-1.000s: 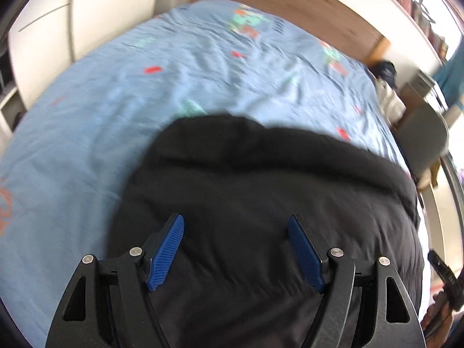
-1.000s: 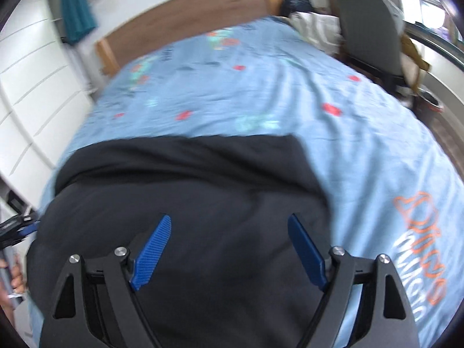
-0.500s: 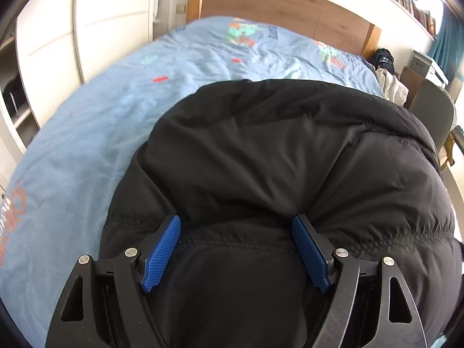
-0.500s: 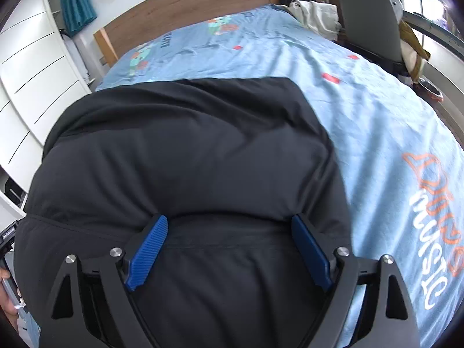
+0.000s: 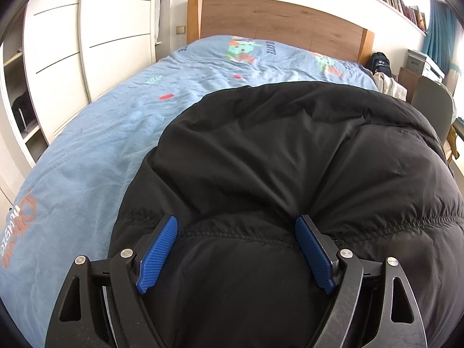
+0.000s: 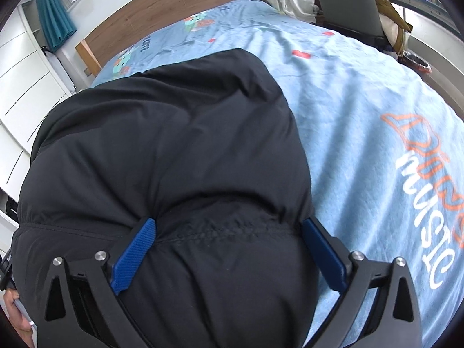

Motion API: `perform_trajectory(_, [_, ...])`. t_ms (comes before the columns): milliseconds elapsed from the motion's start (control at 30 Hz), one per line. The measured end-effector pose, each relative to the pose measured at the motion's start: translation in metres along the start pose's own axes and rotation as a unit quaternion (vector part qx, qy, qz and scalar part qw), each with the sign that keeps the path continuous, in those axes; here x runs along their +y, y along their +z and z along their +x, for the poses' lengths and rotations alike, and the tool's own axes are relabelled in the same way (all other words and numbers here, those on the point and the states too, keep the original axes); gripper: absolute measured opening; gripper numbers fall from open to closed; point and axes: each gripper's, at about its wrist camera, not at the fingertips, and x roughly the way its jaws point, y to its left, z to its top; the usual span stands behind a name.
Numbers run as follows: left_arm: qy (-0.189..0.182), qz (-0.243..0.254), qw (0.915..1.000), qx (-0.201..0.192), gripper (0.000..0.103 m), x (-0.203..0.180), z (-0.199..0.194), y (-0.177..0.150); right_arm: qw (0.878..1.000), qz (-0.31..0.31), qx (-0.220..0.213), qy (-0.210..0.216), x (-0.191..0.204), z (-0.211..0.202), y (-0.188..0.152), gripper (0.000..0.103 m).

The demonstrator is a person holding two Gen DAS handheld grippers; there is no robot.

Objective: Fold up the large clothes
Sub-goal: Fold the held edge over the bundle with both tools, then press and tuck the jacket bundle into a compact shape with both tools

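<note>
A black padded jacket (image 5: 290, 145) lies bunched on the light blue bedcover (image 5: 101, 145). In the left wrist view my left gripper (image 5: 236, 219) straddles a puffy quilted fold at the jacket's near edge. Its jaws are opening, and the fabric bulges between the blue pads (image 5: 158, 253). In the right wrist view the same jacket (image 6: 174, 145) fills the middle. My right gripper (image 6: 229, 221) straddles another stitched fold near the jacket's right edge. Its jaws are opening wide, with fabric between them. The jacket's underside is hidden.
The bedcover (image 6: 362, 101) stretches right of the jacket with orange and white lettering. A wooden headboard (image 5: 275, 20) stands at the far end, white wardrobe doors (image 5: 87, 43) on the left. A grey chair (image 6: 345, 5) and a clothes pile (image 6: 290, 0) sit beside the bed. A hand (image 6: 14, 316) shows at bottom left.
Both grippers have sunk closer to the jacket, which now fills more of each view. Both pairs of jaws stand wider, the right one most. The puffy fold now swells between the pads.
</note>
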Motion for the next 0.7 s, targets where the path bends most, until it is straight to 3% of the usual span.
perform_trajectory(500, [0.020, 0.018, 0.9996, 0.008, 0.090, 0.003, -0.007, -0.007, 0.999, -0.021, 0.014, -0.041, 0.004, -0.018, -0.002, 0.102])
perform_trajectory(700, [0.011, 0.007, 0.9998, 0.014, 0.090, 0.016, -0.024, -0.009, 0.993, -0.065, -0.007, -0.095, 0.024, -0.052, -0.010, 0.102])
